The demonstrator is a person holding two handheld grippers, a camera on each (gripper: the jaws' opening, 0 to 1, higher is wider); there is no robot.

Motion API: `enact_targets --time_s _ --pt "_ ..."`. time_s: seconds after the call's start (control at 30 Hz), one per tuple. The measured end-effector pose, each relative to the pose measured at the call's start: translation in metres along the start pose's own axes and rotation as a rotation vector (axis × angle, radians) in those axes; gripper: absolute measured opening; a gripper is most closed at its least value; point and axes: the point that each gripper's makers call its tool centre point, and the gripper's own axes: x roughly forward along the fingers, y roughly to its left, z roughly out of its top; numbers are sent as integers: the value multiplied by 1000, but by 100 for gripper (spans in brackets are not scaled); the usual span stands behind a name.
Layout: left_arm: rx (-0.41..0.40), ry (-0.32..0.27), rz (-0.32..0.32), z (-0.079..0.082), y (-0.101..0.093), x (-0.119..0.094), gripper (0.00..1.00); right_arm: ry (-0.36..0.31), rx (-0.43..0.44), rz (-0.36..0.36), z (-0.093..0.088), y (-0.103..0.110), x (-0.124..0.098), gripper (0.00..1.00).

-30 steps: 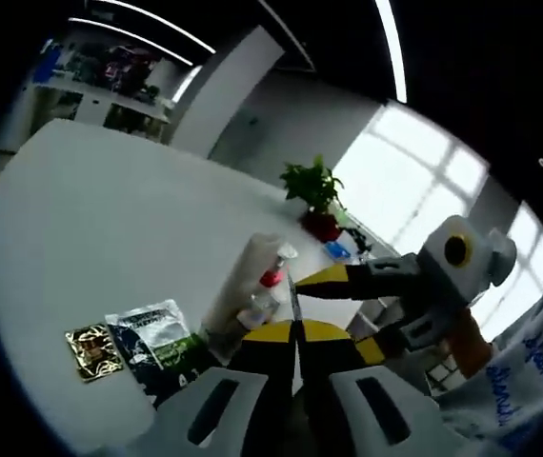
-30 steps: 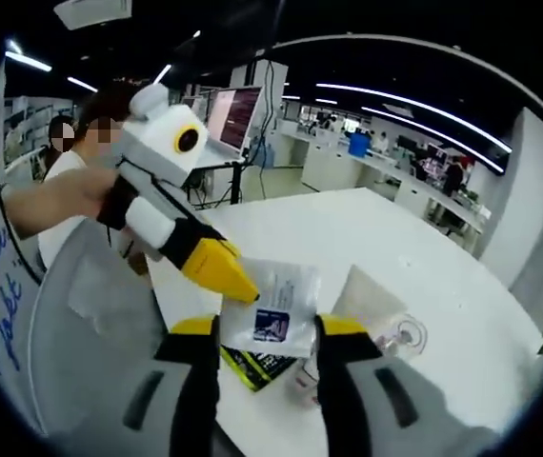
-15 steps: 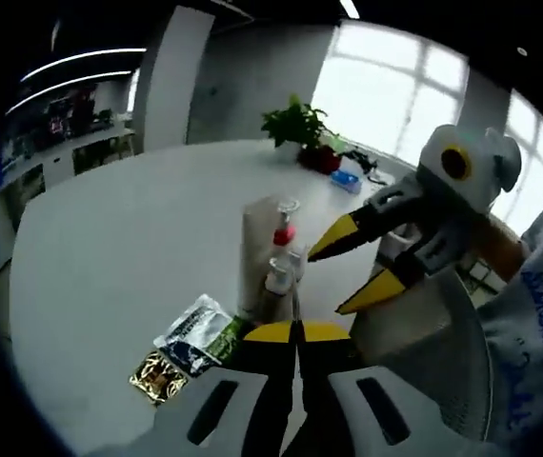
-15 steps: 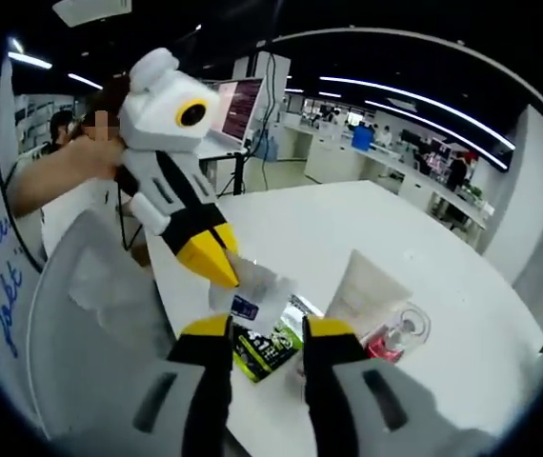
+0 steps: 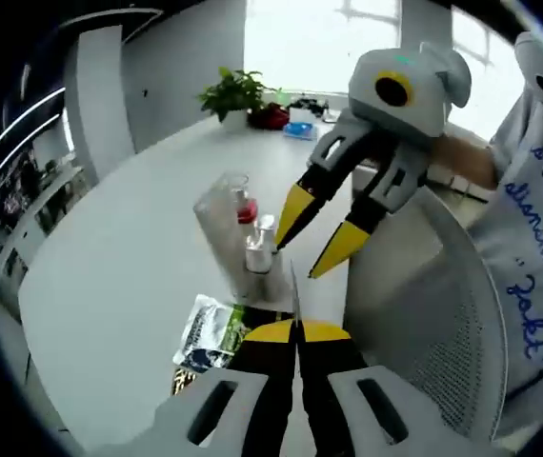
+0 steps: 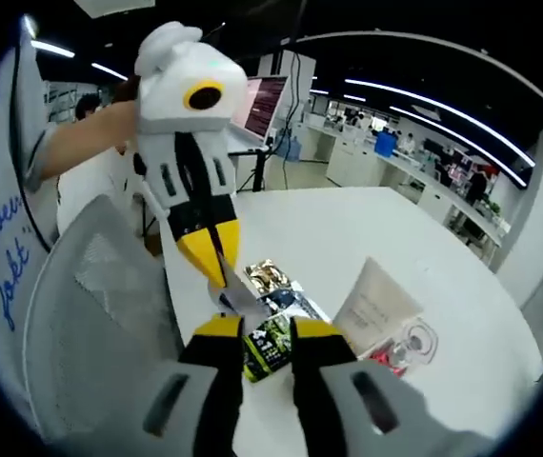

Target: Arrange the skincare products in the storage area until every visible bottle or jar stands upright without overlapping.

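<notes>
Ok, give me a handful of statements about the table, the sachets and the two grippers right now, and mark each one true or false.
1. The left gripper has its jaws closed together. True.
2. The right gripper is clamped on the white tube. False: its jaws are apart and hold nothing.
3. A green and black sachet lies flat on the white table. True.
4. A potted plant stands at the far side of the table. True.
5. The gold sachet is standing upright. False: it lies flat.
</notes>
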Motion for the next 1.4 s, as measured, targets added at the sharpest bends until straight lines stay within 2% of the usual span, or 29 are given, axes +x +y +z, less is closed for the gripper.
enact_targets --time_s 0.3,0.63,1.03,1.2,1.4 --pt "161 35 -34 3 -9 5 0 45 -35 83 -6 19 10 15" --pt "224 47 -26 1 -8 6 0 50 -33 128 -11 30 12 3" --pt "198 11 -13 2 -4 8 1 47 -57 140 -14 32 11 1" --pt "193 26 -14 -6 -1 10 3 23 -50 148 -12 31 7 1" --pt "156 15 -24 -13 0 12 3 -5 -29 164 -10 32 3 1"
